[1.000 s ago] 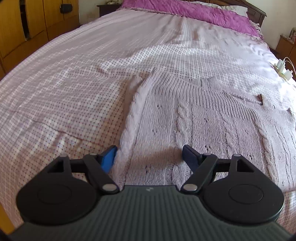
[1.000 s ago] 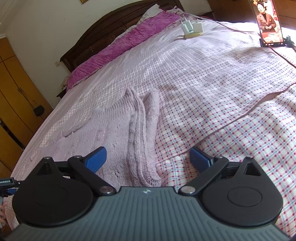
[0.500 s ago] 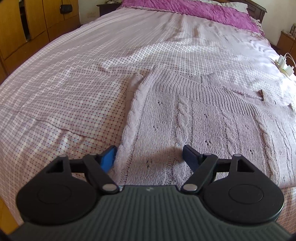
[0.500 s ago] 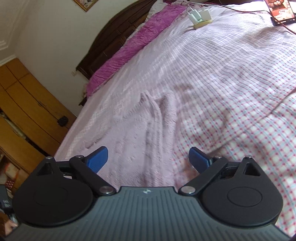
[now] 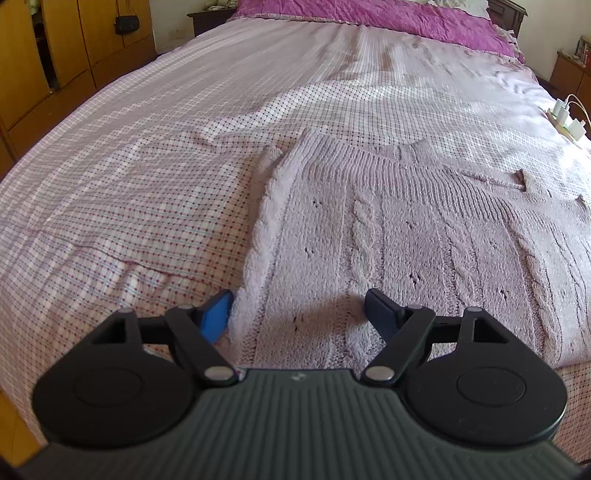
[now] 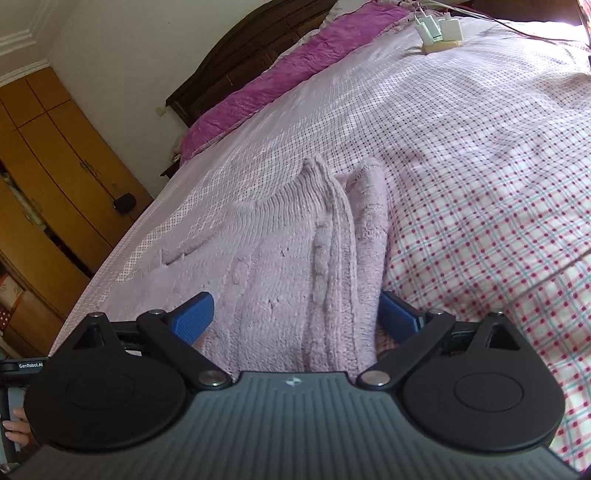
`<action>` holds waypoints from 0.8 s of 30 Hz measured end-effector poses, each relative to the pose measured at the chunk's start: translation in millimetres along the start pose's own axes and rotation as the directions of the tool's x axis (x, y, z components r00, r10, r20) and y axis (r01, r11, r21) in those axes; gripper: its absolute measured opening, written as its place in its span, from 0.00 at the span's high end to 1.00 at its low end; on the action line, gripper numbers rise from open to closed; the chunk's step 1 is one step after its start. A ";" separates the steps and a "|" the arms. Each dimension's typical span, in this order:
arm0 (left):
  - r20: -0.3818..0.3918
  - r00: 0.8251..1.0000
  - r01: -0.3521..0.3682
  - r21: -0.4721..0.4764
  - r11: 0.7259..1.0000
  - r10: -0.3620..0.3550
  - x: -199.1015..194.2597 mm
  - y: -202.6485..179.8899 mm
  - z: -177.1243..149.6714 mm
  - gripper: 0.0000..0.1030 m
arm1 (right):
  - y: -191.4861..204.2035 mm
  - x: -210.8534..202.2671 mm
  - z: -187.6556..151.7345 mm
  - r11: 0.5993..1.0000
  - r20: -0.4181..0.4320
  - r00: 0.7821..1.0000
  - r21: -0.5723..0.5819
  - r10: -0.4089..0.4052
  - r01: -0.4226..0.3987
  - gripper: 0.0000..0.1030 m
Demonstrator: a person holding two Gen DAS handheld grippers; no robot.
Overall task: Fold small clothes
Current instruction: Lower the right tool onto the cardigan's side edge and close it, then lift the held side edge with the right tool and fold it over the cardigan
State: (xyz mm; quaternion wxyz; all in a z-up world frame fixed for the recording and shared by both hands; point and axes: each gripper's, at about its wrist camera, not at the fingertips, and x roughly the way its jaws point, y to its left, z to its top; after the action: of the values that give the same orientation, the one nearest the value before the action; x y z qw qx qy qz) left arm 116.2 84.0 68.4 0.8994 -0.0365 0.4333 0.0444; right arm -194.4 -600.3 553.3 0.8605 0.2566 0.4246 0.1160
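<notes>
Left wrist view: the left gripper (image 5: pixel 299 310) hangs low over the near left corner of a pale lilac cable-knit sweater (image 5: pixel 424 243), its blue pads spread wide with nothing clamped; the left pad (image 5: pixel 216 317) sits just beside the sweater's left edge, over the checked sheet (image 5: pixel 129 206), and the right pad (image 5: pixel 380 312) over the knit; the sweater lies flat on the bed, ribbed edge toward the far side, a narrow strip of knit doubled along its left edge; a magenta cover (image 5: pixel 369 14) crosses the head of the bed; white chargers (image 5: pixel 565 120) lie on the sheet at the far right; wooden wardrobes (image 5: pixel 55 55) stand at the left, a small dark bag (image 5: pixel 126 25) hanging on one

Right wrist view: the right gripper (image 6: pixel 297 315) is low over the sweater's (image 6: pixel 266 266) right side, jaws standing apart and gripping nothing; between the pads lies the folded-in right part of the sweater, a stack of lengthwise ridges; the left pad (image 6: pixel 194 317) is over the flat knit, the right pad (image 6: pixel 397 317) at the sweater's right border, where the sheet (image 6: pixel 480 221) begins; whether either pad touches the fabric cannot be told; the chargers (image 6: pixel 439 31) lie far up the bed; a dark headboard (image 6: pixel 258 48) stands behind the cover (image 6: pixel 288 77); fingers (image 6: pixel 16 430) of a person show at the lower left edge
</notes>
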 end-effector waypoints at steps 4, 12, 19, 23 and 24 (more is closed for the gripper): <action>0.002 1.000 0.000 -0.001 1.000 0.000 0.4 -0.2 -1.0 0.23 | 4.9 5.6 -5.5 0.997 -0.024 1.000 -0.078 0.003 -0.005 0.00; 0.004 1.000 0.003 0.009 1.000 -0.004 -0.9 -2.1 -4.6 0.23 | 0.6 2.9 0.9 0.992 0.005 0.995 0.069 0.102 -0.102 0.14; -0.007 1.000 0.004 0.006 1.000 -0.004 -4.2 1.0 -5.6 0.23 | -15.1 3.3 -1.0 0.981 0.065 0.994 0.167 0.086 -0.096 0.62; -0.007 1.000 0.003 0.003 1.000 -0.003 -6.4 1.1 -5.3 0.23 | -27.5 -6.5 -1.7 0.951 0.125 0.981 0.255 0.148 -0.175 0.67; -0.004 1.000 0.003 0.004 1.000 -0.003 -7.6 0.9 -4.9 0.23 | -28.0 -7.1 -1.1 0.948 0.128 0.980 0.260 0.153 -0.182 0.67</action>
State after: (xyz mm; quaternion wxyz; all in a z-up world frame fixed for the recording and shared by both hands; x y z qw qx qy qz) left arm 107.6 84.0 71.2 0.8987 -0.0352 0.4352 0.0423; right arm -200.1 -626.4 542.4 0.8259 0.4124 0.3667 0.1158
